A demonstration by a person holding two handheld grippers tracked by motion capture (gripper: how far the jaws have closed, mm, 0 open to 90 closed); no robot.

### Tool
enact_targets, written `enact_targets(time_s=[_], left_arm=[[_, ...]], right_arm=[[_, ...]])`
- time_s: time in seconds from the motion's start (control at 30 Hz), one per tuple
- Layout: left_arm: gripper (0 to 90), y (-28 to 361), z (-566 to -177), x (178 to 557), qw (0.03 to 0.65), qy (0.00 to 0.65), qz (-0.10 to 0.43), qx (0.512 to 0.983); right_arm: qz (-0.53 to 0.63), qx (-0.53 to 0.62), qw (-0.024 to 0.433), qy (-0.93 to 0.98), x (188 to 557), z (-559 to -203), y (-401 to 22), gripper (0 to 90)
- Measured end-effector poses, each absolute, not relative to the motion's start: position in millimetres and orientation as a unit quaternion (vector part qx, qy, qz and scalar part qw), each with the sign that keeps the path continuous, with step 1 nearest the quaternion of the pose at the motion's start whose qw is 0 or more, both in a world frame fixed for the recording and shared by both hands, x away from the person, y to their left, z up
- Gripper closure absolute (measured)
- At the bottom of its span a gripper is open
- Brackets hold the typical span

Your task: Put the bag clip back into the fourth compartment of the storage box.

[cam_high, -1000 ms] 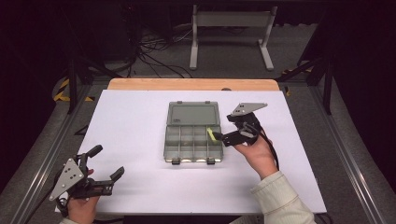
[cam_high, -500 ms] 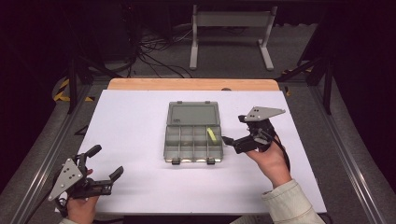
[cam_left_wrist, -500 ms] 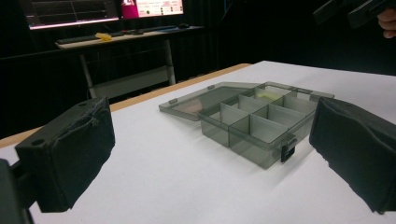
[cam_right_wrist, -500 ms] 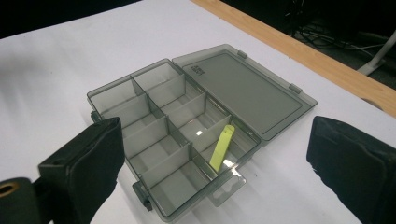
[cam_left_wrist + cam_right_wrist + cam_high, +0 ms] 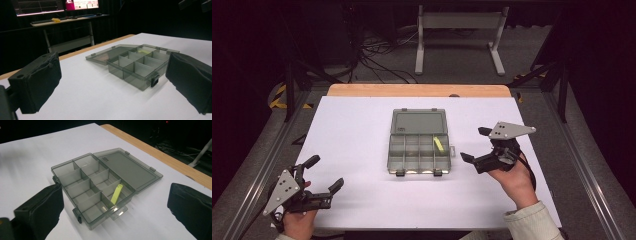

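— Backing my right gripper [image 5: 476, 145] off the box [image 5: 418, 142], are you asking why? Its jaws have just been opening and now stand wide with nothing between them. I judge the yellow strip [image 5: 439, 143] is where it should be, so there is no reason to hover over it.

— Where does the strip sit from that gripper?

— Just ahead of the jaws, in the row nearest the lid and the end cell on my gripper's side. It leans tilted against a divider, one end on the floor of the cell.

— And the box itself?

— Smoky clear plastic, divided into small cells, lid [image 5: 127, 168] folded flat on the table [image 5: 362, 125] beyond the cells, two dark latches on the front edge. Every other cell I can see looks bare.

— Your left gripper [image 5: 323, 175]?

— Wide too, holding nothing, parked well apart from the box, which lies ahead of its jaws, probably to keep out of the way.
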State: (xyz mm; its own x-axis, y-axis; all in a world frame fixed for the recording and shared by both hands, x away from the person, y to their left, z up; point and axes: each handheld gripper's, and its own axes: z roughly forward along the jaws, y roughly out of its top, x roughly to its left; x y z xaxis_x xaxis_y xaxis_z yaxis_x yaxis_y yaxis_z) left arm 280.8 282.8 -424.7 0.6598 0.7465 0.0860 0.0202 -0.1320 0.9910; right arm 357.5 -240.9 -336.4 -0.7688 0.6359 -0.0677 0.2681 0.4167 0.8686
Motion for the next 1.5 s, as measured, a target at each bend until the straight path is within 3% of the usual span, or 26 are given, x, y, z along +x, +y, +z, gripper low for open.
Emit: enact_targets(time_s=[0.73,1.5], left_arm=[[0.7,282.5,-424.5,280.1,0.597,0.278,0.306,0.688],[0.0,284.3,-425.6,279.9,0.603,0.268,0.302,0.688]], right_arm=[[0.514,0.277,0.217,0.782,329.0,-377.1,-279.0,0.4],[0.532,0.290,0.219,0.765,318.4,-420.3,-291.8,0.4]])
